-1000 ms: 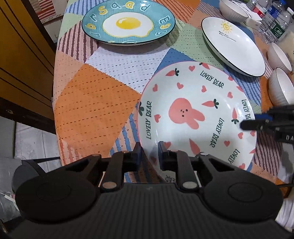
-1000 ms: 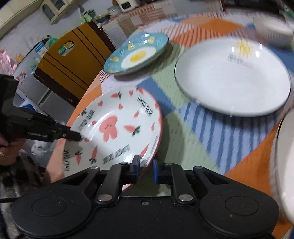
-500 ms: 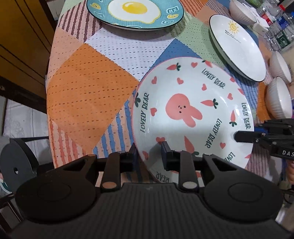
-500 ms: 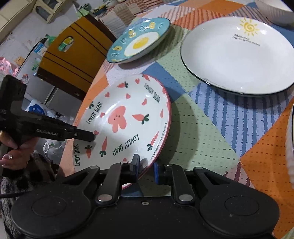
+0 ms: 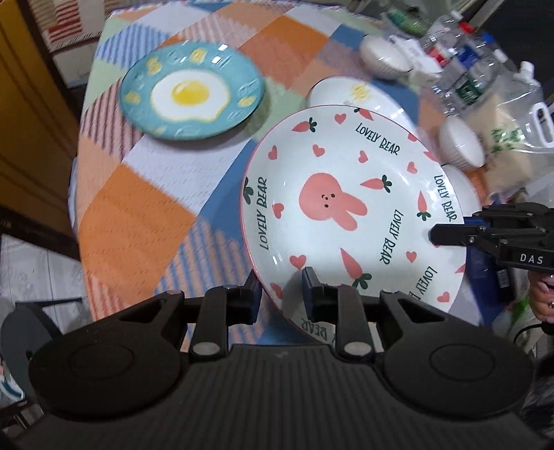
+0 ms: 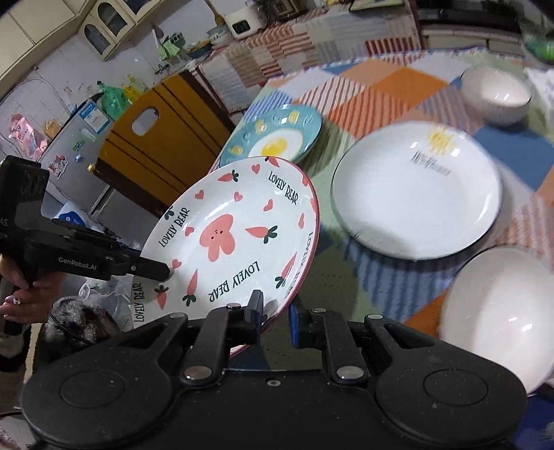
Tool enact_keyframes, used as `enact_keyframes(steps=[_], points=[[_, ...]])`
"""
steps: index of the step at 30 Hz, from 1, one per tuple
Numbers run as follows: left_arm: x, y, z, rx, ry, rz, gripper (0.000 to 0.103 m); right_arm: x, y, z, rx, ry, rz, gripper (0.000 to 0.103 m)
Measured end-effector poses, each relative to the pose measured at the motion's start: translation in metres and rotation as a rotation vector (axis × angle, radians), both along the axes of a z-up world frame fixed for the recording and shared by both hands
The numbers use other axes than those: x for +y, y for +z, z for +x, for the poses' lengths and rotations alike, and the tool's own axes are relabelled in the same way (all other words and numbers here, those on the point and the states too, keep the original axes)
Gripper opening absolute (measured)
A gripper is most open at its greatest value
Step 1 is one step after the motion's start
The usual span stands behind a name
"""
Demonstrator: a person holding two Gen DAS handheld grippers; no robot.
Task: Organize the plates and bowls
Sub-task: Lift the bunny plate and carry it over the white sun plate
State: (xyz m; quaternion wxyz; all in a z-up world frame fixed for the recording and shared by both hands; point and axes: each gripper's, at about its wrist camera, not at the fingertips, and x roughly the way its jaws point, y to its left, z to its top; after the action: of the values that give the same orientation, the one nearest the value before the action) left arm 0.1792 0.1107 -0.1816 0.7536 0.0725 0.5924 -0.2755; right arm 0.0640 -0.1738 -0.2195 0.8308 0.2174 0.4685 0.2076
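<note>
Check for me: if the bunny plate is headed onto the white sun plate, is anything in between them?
Nothing visible. Both tongs, left and right, pinch the bunny plate by its rim, lifted and tilted. The white sun plate lies empty beside it, only tablecloth between. A white bowl sits to the side.

You stand in a home kitchen: a fridge (image 6: 74, 138) with stickers, wall cupboards (image 6: 104, 24), tiled walls, and a tabletop (image 6: 381, 90) under patchwork cloth.
</note>
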Motion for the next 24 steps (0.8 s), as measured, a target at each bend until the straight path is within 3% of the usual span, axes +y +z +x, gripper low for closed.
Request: enact_keyframes(steps=[7, 13, 17, 24], points=[[-0.033, 0.017, 0.009, -0.034, -0.026, -0.032, 0.023, -0.029, 0.032, 0.0, -0.063, -0.025, -0.065, 0.019], [-0.07, 0.016, 0.026, -0.033, -0.048, -0.066, 0.023, -0.061, 0.041, 0.01, -0.073, -0.058, -0.118, 0.019], [-0.094, 0.014, 0.034, -0.081, -0.052, -0.059, 0.024, -0.081, 0.039, 0.027, -0.07, -0.062, -0.135, 0.02], [-0.122, -0.005, 0.066, -0.043, -0.018, -0.043, 0.024, -0.11, 0.02, 0.066, -0.024, -0.076, -0.122, 0.02]])
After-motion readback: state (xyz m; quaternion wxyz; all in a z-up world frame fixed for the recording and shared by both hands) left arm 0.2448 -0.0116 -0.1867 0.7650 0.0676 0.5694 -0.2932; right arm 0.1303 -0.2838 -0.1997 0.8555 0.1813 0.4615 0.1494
